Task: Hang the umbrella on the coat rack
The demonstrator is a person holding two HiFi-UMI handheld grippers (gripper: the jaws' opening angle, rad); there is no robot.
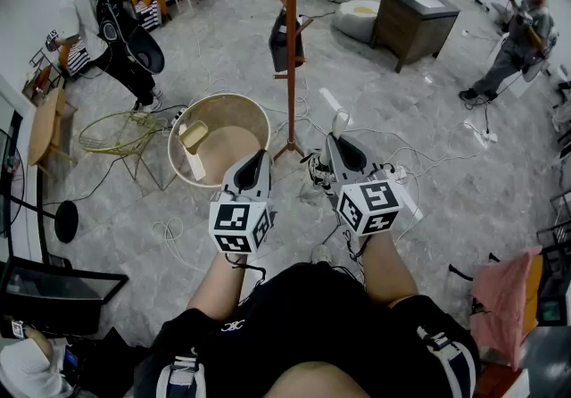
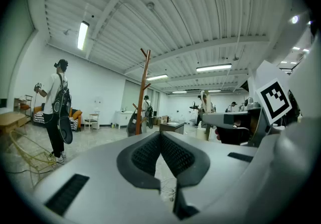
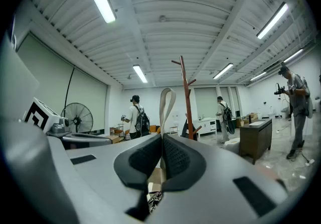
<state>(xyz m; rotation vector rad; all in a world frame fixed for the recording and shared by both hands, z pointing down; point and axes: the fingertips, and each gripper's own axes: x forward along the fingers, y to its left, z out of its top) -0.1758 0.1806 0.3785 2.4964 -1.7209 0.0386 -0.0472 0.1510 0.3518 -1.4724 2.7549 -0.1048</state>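
My right gripper (image 1: 337,139) (image 3: 162,137) is shut on the umbrella's beige strap loop (image 1: 340,123) (image 3: 167,103), which stands up out of the jaws. The folded black-and-white umbrella (image 1: 318,175) (image 3: 154,201) hangs beneath that gripper. My left gripper (image 1: 259,157) (image 2: 160,135) is close beside it on the left, shut with nothing between its jaws. The brown wooden coat rack (image 1: 291,57) (image 2: 143,92) (image 3: 188,98) stands just beyond both grippers, and a dark bag (image 1: 285,41) hangs from one of its pegs.
A round wooden tub (image 1: 260,122) sits on the floor to the left of the rack's base. Cables trail over the marble floor (image 1: 406,155). A dark cabinet (image 1: 412,21) stands at the far right. A person with a backpack (image 1: 98,21) walks at the far left, another person (image 1: 516,39) at the far right.
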